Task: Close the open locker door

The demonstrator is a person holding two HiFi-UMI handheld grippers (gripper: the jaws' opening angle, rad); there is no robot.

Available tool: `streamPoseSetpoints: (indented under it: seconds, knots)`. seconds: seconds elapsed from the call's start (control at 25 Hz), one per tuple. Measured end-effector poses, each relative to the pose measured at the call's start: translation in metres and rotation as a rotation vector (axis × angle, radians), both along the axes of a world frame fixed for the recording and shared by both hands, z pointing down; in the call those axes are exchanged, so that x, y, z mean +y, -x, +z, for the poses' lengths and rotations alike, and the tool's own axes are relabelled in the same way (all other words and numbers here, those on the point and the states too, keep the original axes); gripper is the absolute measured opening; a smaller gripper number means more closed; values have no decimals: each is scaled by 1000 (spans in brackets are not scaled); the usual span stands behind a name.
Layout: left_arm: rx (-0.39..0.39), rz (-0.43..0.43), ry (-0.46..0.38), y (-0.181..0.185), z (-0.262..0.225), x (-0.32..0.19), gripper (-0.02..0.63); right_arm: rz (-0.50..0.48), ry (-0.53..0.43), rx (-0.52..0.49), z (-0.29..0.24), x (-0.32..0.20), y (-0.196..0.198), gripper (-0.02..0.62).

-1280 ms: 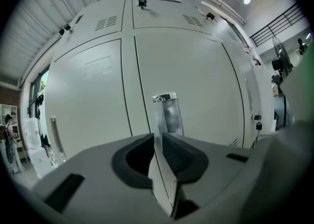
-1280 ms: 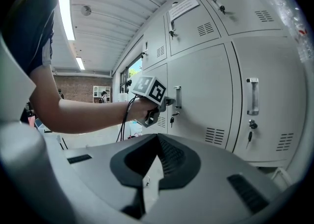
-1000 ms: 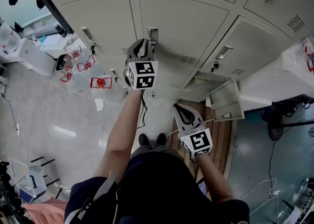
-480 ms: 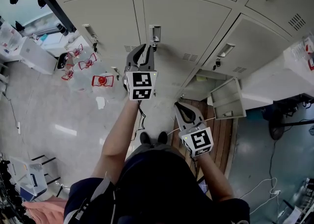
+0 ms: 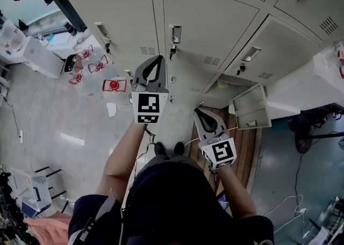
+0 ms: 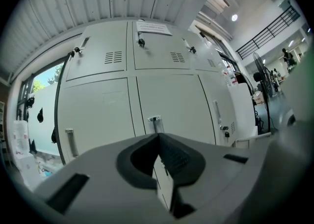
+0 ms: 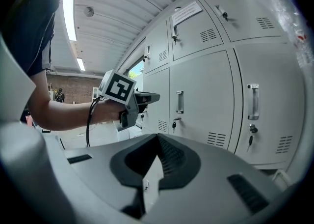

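Grey steel lockers (image 5: 204, 18) are faced | left gripper (image 5: 156, 59): jaws just brought together; nothing held | right gripper (image 5: 200, 112): jaws together; empty | open locker door (image 5: 248, 108): seen low right, near right gripper; untouched

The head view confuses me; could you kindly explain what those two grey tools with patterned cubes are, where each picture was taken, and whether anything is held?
A person stands before pale grey metal lockers, holding a grey two-jaw gripper in each hand; the cubes are part of them. The head view looks steeply down from the person's head. Each gripper view looks along its own jaws. The left gripper has just closed its jaws on nothing; the right gripper is shut and empty too. One small locker door low at the right stands open.
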State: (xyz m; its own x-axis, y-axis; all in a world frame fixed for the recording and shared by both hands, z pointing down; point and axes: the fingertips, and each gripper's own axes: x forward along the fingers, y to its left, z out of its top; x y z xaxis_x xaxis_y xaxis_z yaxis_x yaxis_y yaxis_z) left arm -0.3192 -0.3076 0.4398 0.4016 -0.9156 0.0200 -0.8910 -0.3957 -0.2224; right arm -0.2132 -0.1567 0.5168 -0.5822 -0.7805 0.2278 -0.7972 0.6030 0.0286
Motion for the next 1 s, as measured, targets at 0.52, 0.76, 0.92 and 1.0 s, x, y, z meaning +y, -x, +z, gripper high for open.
streamPoseSetpoints:
  seconds: [0.52,0.76,0.92,1.0]
  knots:
    - [1,-16,-40,34,-5,38,3,35,-105,40,-20,-7,3,-3]
    - [18,-36,-56,57,1,59,3,71,-128,19,-27,-7,-3,-3]
    - [30,-47,-70,71,6,74,3,115,-135,6,-29,-7,-13,-3]
    - [45,-56,-72,79,7,80,3,139,-143,3,-31,-6,-18,-3]
